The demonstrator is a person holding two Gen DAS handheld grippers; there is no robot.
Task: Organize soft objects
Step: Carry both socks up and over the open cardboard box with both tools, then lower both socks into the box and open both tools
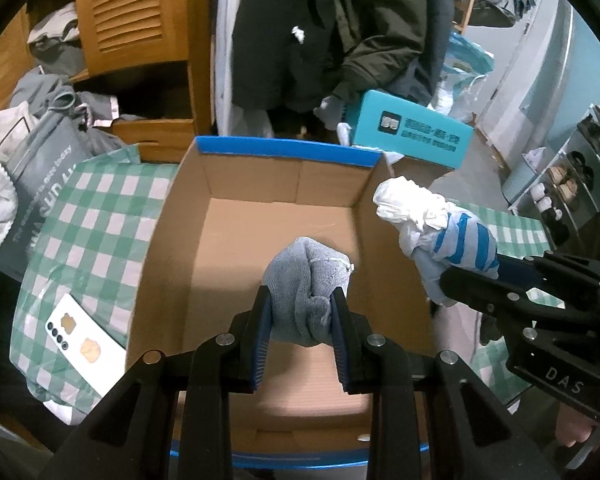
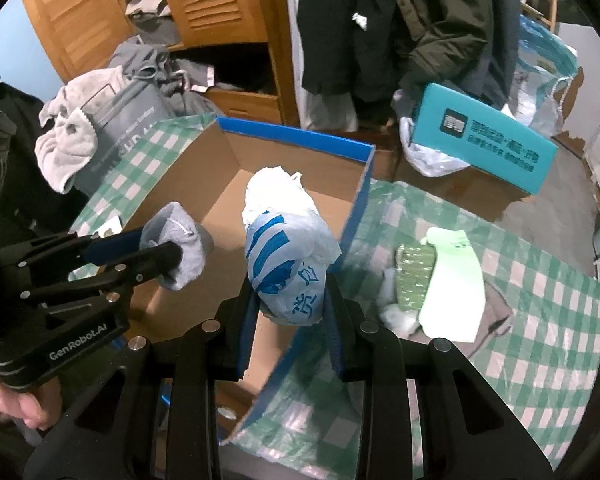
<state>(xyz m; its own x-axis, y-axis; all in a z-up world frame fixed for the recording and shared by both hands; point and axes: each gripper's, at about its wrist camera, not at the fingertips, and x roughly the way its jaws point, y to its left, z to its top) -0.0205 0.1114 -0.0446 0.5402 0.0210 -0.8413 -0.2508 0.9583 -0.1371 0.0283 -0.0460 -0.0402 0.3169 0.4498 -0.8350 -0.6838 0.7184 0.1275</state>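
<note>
An open cardboard box (image 1: 172,216) with blue-taped rims sits on a green checked cloth; it also shows in the right wrist view (image 2: 204,148). My left gripper (image 1: 302,304) is shut on a rolled grey sock (image 1: 308,276) and holds it above the box's inside; the sock also shows in the right wrist view (image 2: 180,240). My right gripper (image 2: 290,300) is shut on a bunched white and blue plastic bag (image 2: 284,240), held over the box's right wall. The bag shows in the left wrist view (image 1: 432,220) to the right of the box.
A pale green sock and a green patterned item (image 2: 440,280) lie on the cloth right of the box. A phone (image 1: 86,340) lies left of it. A teal box (image 2: 484,140), a grey bag (image 1: 40,184), piled clothes and a wooden wardrobe (image 2: 204,0) stand behind.
</note>
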